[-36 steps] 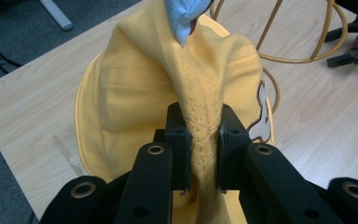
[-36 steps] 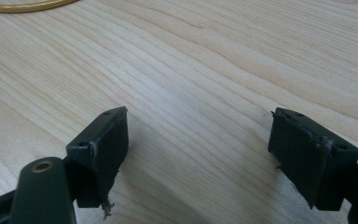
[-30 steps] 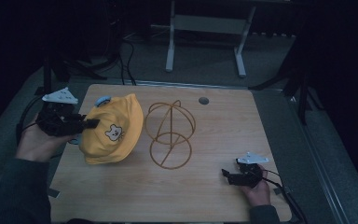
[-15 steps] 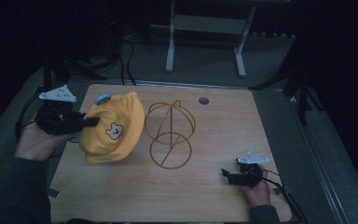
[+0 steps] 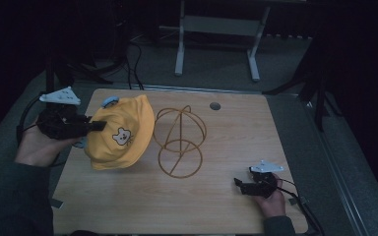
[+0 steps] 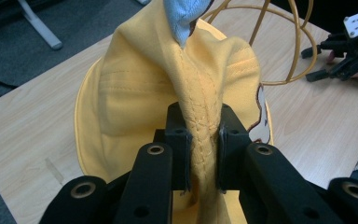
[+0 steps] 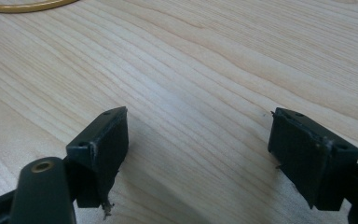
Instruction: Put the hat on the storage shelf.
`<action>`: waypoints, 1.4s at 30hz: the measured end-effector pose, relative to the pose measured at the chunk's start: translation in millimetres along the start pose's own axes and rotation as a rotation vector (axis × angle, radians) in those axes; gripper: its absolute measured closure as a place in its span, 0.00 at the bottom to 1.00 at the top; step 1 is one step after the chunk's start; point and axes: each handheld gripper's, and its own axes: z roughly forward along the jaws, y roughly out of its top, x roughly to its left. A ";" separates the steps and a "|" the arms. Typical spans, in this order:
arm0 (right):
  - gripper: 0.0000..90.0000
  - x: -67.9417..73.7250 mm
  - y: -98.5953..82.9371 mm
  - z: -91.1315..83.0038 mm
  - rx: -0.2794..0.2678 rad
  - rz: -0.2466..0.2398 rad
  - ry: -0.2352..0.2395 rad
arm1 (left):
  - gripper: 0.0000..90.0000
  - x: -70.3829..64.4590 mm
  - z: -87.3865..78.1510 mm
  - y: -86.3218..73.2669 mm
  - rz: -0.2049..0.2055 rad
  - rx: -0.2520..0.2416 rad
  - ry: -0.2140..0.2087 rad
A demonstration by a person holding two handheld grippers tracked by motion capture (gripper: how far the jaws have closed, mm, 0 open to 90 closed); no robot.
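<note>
Wooden table (image 5: 128,196), dark room; left gripper (image 6: 200,140) clenched on yellow hat (image 5: 120,132) just left of wire stand (image 5: 179,140), nearer it; right gripper (image 7: 198,149) released, well apart

Wood table (image 5: 226,206) w/ dark round grommet (image 5: 215,105) nr far edge. Behind it on grey floor: metal stand legs (image 5: 179,49), black cables (image 5: 133,59).

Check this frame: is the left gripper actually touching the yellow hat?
Touching. In the left gripper view, the left gripper has both jaws pressed against a pinched fold of the yellow hat, with no gap on either side.
</note>
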 end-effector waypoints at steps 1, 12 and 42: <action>0.22 0.0 0.0 0.0 0.000 0.000 0.000 | 0.87 -0.1 -0.6 0.9 0.002 -0.002 -0.002; 0.22 0.0 0.0 0.0 0.000 0.000 0.000 | 0.87 1.5 -4.7 5.9 0.018 -0.021 -0.015; 0.22 0.0 0.0 0.0 0.000 0.000 0.000 | 0.88 -1.0 -9.3 26.8 0.061 -0.062 -0.040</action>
